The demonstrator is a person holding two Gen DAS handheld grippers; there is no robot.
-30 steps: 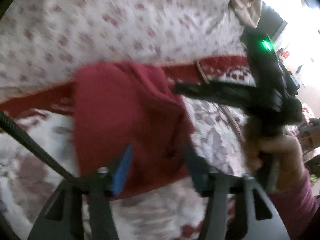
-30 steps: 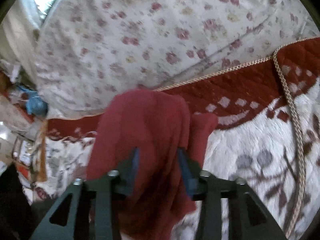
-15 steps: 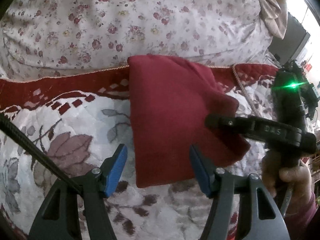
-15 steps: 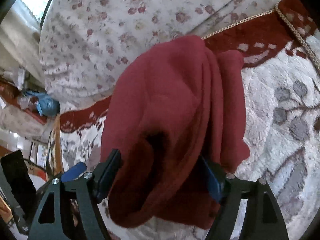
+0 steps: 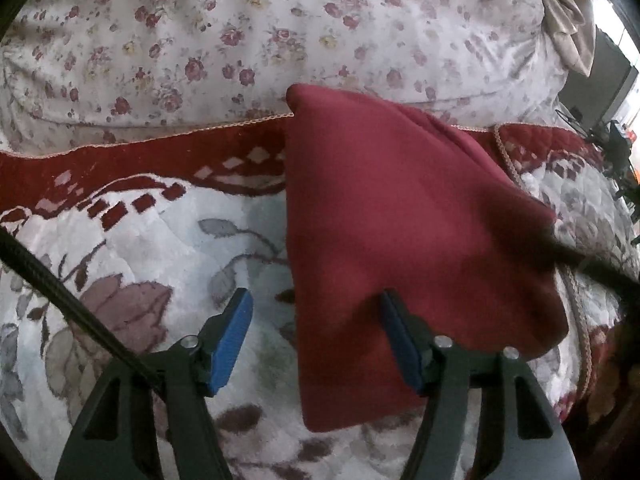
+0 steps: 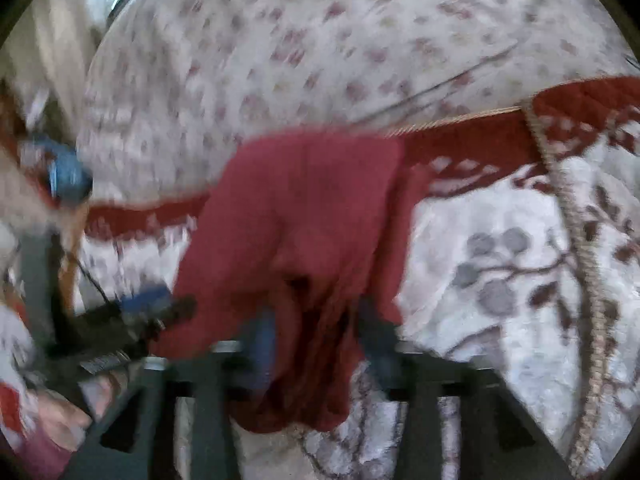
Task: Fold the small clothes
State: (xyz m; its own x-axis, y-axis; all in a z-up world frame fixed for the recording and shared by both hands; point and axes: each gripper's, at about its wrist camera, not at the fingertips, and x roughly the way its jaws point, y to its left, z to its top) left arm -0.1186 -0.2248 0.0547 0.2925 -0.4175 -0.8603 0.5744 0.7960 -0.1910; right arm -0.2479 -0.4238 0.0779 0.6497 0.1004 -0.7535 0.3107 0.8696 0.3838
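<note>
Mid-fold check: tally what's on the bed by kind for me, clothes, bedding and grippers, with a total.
Red garment: 1, folded, lying on the quilt
Red-and-white patterned quilt: 1
Floral sheet: 1
Grippers: 2, the left gripper open, the right gripper with red cloth between its fingers, too blurred to tell its grip
Total: 5

Left gripper (image 5: 316,338): jaws spread wide, blue pads (image 5: 232,340) well apart, gripping nothing. Right gripper (image 6: 320,344): view blurred, fingers drawn close together, pinching red fabric. Bare hand (image 6: 52,420) low at left of right wrist view.
</note>
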